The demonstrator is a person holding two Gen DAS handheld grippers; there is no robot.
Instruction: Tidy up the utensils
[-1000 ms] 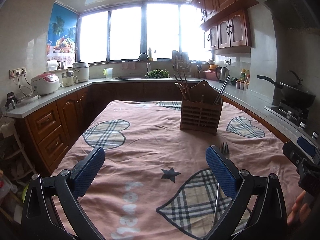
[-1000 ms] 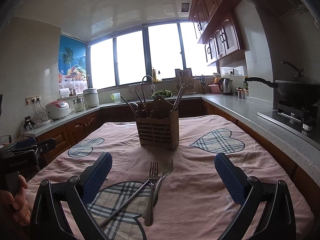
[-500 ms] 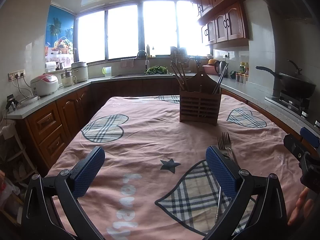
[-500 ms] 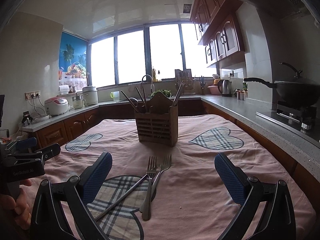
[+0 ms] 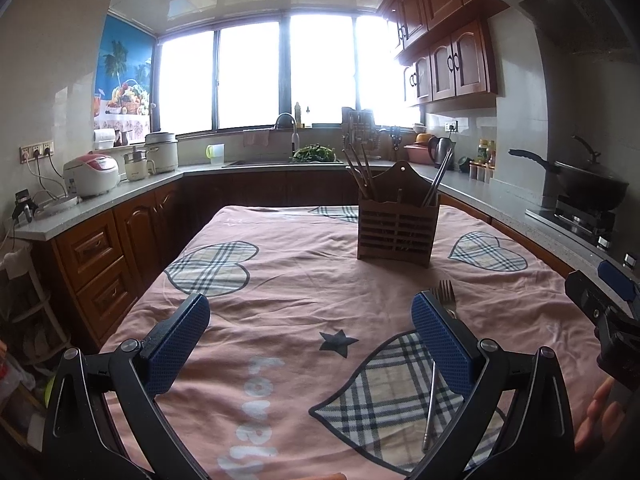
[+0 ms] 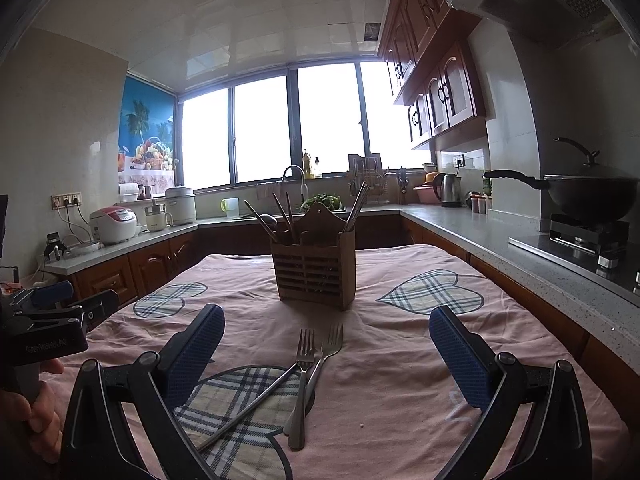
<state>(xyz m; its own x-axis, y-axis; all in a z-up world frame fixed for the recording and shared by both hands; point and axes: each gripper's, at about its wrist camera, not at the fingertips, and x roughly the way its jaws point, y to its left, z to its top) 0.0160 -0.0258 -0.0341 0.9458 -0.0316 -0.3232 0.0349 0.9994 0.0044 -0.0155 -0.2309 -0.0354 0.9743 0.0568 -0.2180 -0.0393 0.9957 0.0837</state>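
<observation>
Where a pink cloth [image 6: 400, 380] with plaid hearts covers the worktop, two forks [image 6: 310, 364] and a metal chopstick [image 6: 248, 408] lie crossed near the right gripper [image 6: 326, 344], its jaws wide apart. The left gripper [image 5: 310, 324] is equally spread. A wooden utensil holder [image 6: 314, 276] stands farther back, before grey counters and bright windows. Pale lettering [image 5: 252, 412] on the cloth is unreadable.

Each tool [image 6: 326, 346] has black angular arms with silver pivot screws and blue textured finger pads [image 6: 456, 354].
</observation>
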